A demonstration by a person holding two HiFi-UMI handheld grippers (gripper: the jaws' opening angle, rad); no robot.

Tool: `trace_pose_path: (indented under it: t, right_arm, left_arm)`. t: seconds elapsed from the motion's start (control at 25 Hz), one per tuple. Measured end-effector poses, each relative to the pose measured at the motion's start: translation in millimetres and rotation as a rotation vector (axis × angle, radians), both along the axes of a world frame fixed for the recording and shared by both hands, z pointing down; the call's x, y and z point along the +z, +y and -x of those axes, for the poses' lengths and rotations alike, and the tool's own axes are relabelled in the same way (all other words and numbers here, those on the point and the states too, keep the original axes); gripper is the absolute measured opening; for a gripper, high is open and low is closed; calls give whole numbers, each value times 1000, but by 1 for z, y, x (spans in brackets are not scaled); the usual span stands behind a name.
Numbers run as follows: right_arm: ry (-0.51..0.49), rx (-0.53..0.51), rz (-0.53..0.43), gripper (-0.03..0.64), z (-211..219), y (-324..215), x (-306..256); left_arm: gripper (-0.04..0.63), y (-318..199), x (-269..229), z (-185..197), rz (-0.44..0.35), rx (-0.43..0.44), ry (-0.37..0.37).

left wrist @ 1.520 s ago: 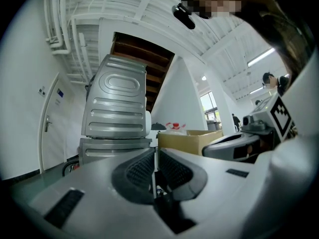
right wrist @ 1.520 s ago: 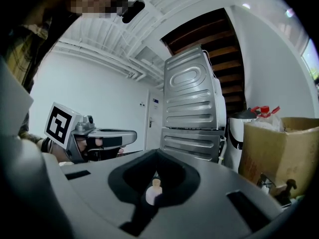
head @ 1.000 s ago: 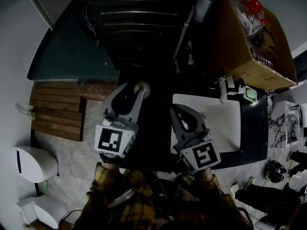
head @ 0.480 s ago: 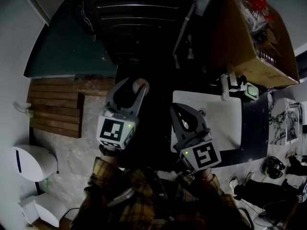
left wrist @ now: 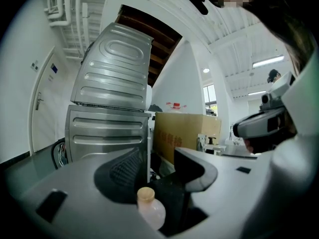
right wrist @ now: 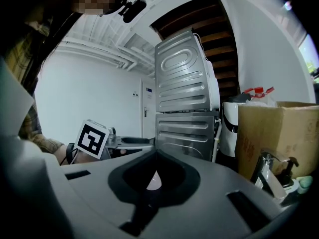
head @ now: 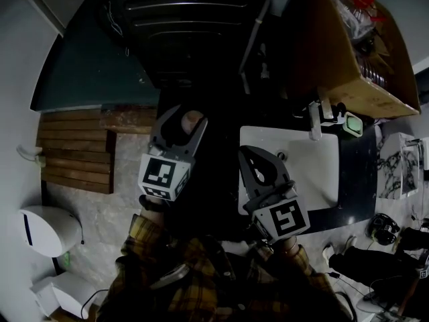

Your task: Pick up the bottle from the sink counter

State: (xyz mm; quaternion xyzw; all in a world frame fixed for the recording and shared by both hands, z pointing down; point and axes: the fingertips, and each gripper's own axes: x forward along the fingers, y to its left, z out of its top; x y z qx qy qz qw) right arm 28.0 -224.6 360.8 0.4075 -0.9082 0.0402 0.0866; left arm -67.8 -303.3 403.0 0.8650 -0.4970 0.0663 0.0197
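Head view: we see the bottle (head: 193, 120) between the opening jaws of the left gripper (head: 181, 122), left of the sink (head: 322, 180).
Left gripper view: pads clear of it; probably light and slick, so we would grip below the cap (left wrist: 145, 193).
Right gripper view: right gripper (right wrist: 155, 156) closed, empty.

Left tool (head: 181, 122) jaws opening around the bottle (left wrist: 149, 210); right tool (head: 245, 153) seemingly shut.
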Motion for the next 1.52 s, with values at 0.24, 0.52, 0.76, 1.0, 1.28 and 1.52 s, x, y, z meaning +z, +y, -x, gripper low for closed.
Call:
trace_pose_path:
  t: [0.24,0.52,0.76,1.0,1.28,1.52]
  right_arm:
    - [6,8,12,15,-7,-3,6]
    - [1,19,38,15,-12,-4,15]
    - [-6,27,57,15,-14,-7,22]
    - [-6,36,67,15,-14,-9,25]
    - [-7,50,83,15,-19,-11,32]
    - [-4,38,94,15,-16,-11,36]
  left_arm:
    - [199,-15,20,-6,29,0,-21]
    - [201,-27,46,-6,69,-2,-35]
    - [201,-34,62,-2,84,-8,-48]
    - [201,-38,75,2,90,-11,-59]
    - [201,-42,94,-1,117,-2,-80]
    - [201,-45,101,-2,122,2,-96]
